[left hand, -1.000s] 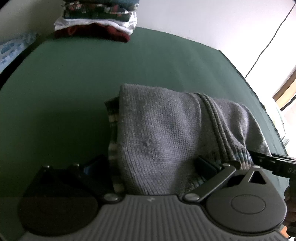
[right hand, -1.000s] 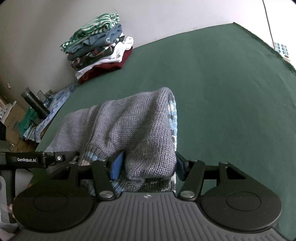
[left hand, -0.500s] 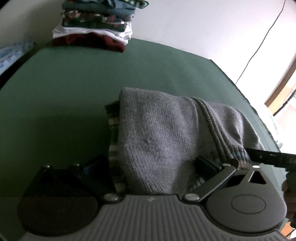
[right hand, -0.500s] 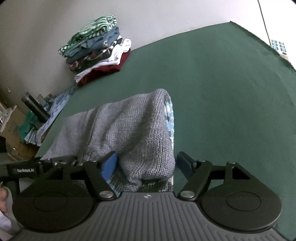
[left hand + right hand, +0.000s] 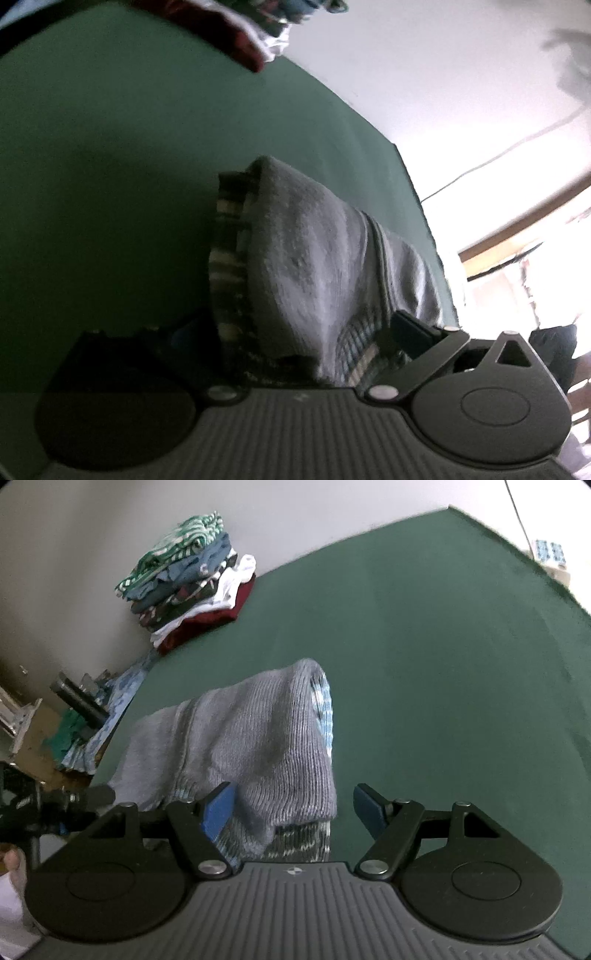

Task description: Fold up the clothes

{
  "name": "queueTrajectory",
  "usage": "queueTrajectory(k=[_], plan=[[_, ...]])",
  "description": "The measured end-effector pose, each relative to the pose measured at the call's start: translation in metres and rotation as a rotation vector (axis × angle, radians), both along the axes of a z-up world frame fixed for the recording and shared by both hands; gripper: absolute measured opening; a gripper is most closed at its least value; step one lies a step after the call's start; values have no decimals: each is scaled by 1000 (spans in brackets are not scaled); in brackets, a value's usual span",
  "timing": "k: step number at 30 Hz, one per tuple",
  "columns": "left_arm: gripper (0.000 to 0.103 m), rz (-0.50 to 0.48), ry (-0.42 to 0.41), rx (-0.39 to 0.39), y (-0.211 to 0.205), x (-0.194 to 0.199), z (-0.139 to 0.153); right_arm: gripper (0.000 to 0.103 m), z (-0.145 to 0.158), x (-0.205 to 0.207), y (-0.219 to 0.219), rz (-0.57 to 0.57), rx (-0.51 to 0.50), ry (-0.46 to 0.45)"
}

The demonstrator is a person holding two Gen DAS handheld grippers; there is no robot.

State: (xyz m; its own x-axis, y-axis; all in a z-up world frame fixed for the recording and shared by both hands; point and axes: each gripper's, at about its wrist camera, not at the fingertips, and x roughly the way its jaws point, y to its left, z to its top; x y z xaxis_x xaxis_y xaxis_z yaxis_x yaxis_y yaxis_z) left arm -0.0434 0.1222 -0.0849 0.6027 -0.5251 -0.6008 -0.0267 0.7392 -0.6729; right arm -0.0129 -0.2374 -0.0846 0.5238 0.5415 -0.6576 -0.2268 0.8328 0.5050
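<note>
A folded grey knit sweater (image 5: 314, 258) with a striped inner layer lies on the green table (image 5: 110, 147). My left gripper (image 5: 295, 332) straddles its near end, and both fingers press the folded bundle from the sides. This view is tilted and blurred. In the right wrist view the same sweater (image 5: 258, 738) lies between the jaws of my right gripper (image 5: 293, 808), which stands open. Its blue left pad (image 5: 218, 808) sits beside the knit. The right pad (image 5: 369, 808) is clear of the knit, with green cloth showing between them.
A stack of folded clothes (image 5: 192, 576) stands at the far left corner of the table (image 5: 443, 627) against the wall, and shows blurred in the left wrist view (image 5: 251, 37). Clutter and a dark tube (image 5: 77, 701) lie beyond the left table edge. A cable (image 5: 480, 166) hangs on the wall.
My right gripper's jaws have spread apart and let go of the sweater's end. The left wrist view has rolled and shifted, with the sweater still between its fingers.
</note>
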Motion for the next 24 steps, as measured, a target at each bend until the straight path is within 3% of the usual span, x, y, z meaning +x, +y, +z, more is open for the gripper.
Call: queueTrajectory(k=[14,24], plan=[[102,-34,-22,36,-11,19,2,73,-6,13,16,55,30,19],[102,-63,-25,101,-22,30,6,82,-4,22,32,92,-11,-10]])
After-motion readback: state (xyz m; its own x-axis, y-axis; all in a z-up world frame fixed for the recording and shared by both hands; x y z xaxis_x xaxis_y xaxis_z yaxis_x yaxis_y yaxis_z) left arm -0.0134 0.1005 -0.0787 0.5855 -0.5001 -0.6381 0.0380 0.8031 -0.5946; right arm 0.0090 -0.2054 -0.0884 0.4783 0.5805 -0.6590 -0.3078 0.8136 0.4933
